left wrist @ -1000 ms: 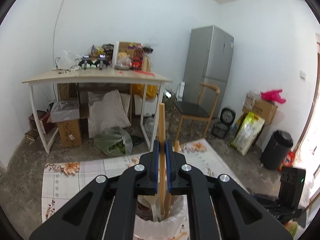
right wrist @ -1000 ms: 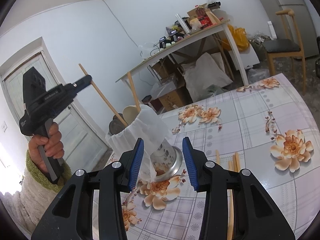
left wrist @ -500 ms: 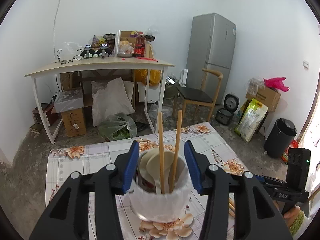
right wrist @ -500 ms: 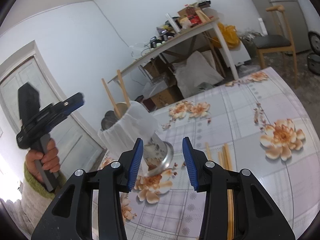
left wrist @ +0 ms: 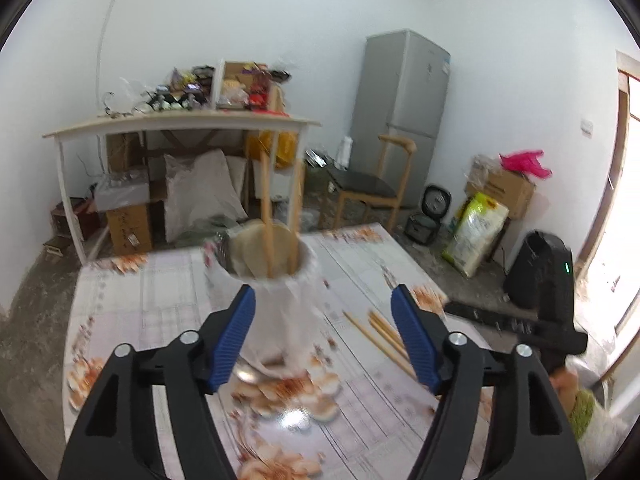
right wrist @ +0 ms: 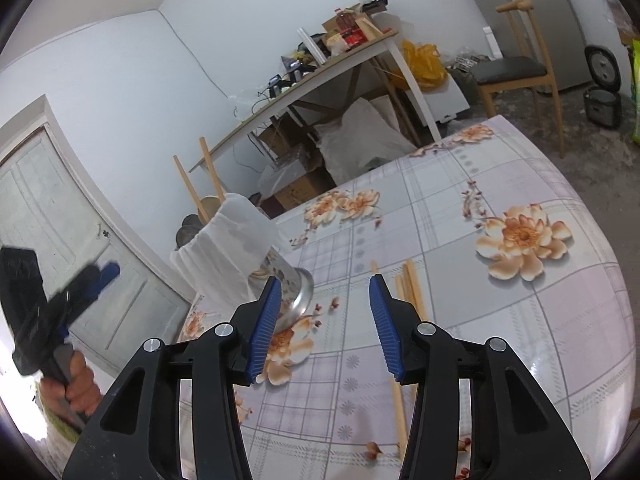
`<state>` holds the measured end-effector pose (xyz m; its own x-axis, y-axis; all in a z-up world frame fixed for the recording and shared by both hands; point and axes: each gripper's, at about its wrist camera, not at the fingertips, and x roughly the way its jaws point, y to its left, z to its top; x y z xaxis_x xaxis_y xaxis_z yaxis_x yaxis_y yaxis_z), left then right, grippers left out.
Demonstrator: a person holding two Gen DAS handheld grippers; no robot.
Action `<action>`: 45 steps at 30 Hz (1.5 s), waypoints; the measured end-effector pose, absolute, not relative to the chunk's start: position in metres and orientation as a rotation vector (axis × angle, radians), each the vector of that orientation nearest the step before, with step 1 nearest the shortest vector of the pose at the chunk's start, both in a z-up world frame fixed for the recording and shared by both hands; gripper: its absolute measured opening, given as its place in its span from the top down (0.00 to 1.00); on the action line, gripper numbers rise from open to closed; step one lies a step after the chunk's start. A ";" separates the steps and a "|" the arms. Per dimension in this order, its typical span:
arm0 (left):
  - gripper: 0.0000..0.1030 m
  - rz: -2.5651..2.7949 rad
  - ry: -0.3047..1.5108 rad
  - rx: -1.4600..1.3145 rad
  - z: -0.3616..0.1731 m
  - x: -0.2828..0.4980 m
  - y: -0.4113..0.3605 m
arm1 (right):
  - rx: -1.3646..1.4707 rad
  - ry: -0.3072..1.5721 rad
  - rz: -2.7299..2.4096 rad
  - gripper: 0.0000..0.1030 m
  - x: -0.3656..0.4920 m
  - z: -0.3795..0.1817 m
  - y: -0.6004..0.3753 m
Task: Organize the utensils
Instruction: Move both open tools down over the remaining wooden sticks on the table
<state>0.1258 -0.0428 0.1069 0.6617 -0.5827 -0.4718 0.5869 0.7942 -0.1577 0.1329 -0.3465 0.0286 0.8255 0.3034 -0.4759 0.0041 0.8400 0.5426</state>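
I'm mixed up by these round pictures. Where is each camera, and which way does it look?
Left wrist: on the left gripper, jaws open, just widened, nothing between; faces the holder, far desk and fridge.
Right wrist: on the right gripper, open and empty; faces the table and chopsticks; a hand shows.
Both see the holder, the chopsticks and each other's gripper.

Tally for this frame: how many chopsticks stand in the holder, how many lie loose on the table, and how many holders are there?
Chopsticks standing in the holder: 2
Loose chopsticks on the table: 4, as far as shows
Holder: 1
Total: 7
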 end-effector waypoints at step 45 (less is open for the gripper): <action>0.18 -0.599 0.834 0.172 -0.024 0.139 -0.141 | 0.221 0.947 0.108 0.94 0.163 -0.054 -0.356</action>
<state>0.1389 -0.1405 -0.0237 0.5186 -0.4310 -0.7384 0.5618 0.8228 -0.0857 0.1633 -0.3563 -0.0539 0.5807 0.1886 -0.7920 0.0049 0.9720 0.2351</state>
